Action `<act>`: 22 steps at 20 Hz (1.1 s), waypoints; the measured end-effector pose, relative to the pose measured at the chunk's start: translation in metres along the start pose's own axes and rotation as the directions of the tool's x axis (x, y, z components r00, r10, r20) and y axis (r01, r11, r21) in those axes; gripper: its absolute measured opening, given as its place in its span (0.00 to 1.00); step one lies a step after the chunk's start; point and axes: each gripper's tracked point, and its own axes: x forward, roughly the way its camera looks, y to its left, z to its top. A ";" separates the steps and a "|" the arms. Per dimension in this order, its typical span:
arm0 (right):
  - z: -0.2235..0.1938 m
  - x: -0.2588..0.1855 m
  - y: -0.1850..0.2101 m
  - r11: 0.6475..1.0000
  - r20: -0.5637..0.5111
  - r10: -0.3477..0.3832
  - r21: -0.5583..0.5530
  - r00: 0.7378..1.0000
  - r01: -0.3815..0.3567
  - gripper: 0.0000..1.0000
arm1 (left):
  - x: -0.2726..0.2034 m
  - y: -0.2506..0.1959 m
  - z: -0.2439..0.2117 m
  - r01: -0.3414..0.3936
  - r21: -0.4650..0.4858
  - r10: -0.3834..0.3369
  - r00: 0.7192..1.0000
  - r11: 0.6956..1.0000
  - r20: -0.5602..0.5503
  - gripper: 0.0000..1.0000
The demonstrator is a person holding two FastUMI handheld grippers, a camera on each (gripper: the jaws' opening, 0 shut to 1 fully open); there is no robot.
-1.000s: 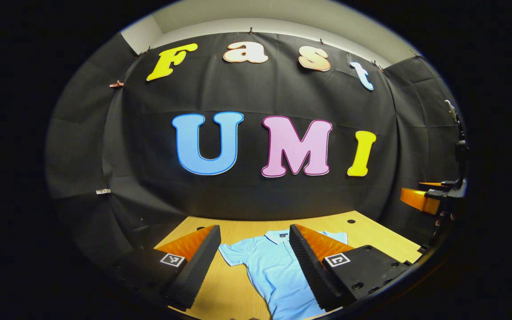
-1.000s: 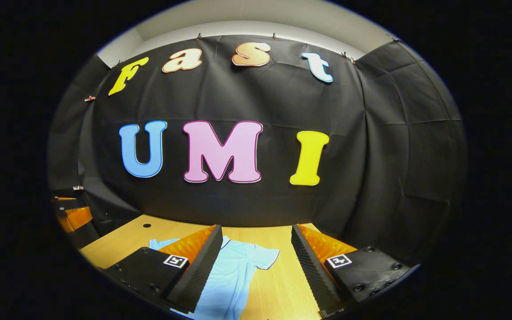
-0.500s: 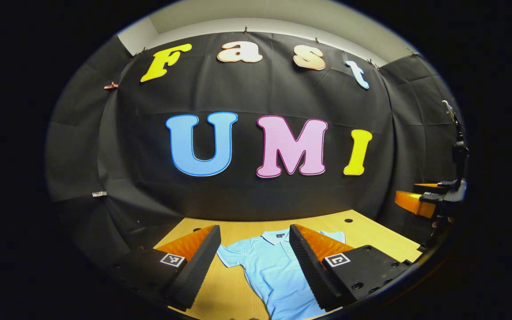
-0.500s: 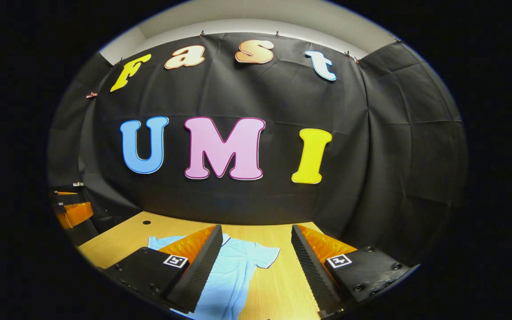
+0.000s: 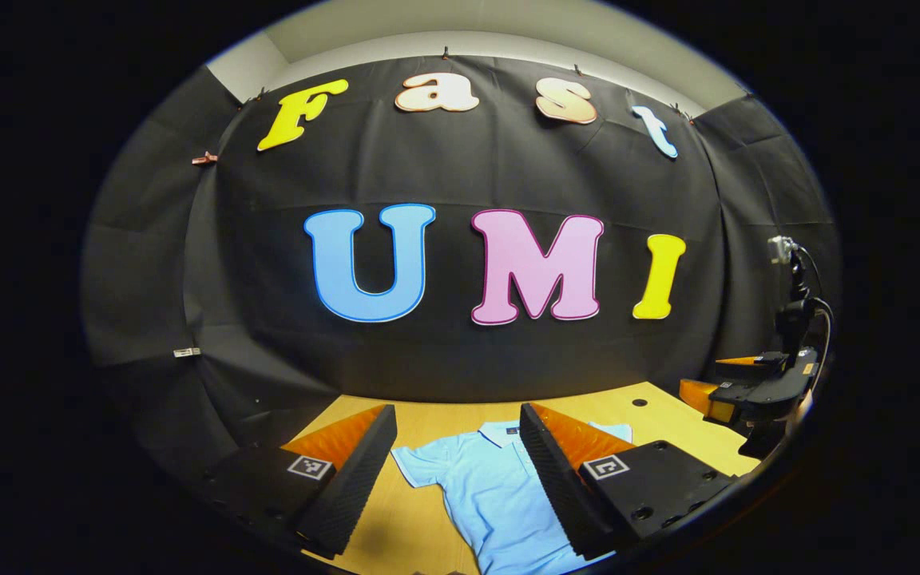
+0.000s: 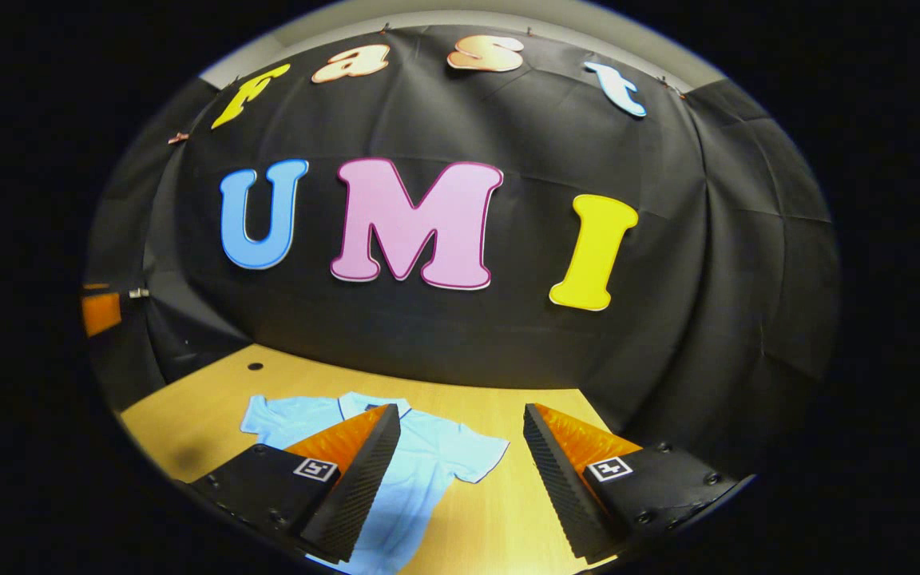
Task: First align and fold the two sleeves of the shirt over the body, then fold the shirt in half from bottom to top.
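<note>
Your shirt (image 5: 492, 487) is a plain pale sky blue, with no print or stripe on the body, and its collar (image 5: 498, 432) matches it. A small dark patch sits inside the neck. The desk (image 6: 500, 519) under it is a warm yellow-tan with a fine, straight wood grain, and it carries a small round black hole (image 6: 255, 366) at its far left. Behind the desk you have a matt black cloth wall (image 6: 715, 263), creased in places. Above the cloth, the room's wall (image 5: 476, 24) is a flat off-white grey.
</note>
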 end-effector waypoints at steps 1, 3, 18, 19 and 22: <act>-0.008 0.015 -0.002 1.000 -0.015 0.006 -0.011 1.000 -0.007 0.97 | 0.005 0.000 -0.001 -0.012 0.003 0.012 1.000 1.000 -0.005 0.98; -0.022 0.045 -0.013 1.000 -0.050 0.007 -0.011 0.999 -0.007 0.97 | 0.015 0.001 -0.002 -0.036 0.002 0.036 0.999 0.999 -0.017 0.98; -0.199 0.215 -0.070 0.985 -0.517 -0.005 0.143 0.856 0.092 0.97 | 0.085 -0.010 -0.023 -0.139 0.055 0.144 0.984 0.989 -0.104 0.98; -0.207 0.222 -0.071 0.985 -0.530 -0.006 0.143 0.848 0.097 0.98 | 0.088 -0.009 -0.027 -0.147 0.055 0.153 0.981 0.988 -0.118 0.98; -0.237 0.244 -0.073 0.982 -0.573 -0.018 0.145 0.820 0.123 0.97 | 0.097 -0.009 -0.038 -0.164 0.043 0.168 0.974 0.986 -0.153 0.98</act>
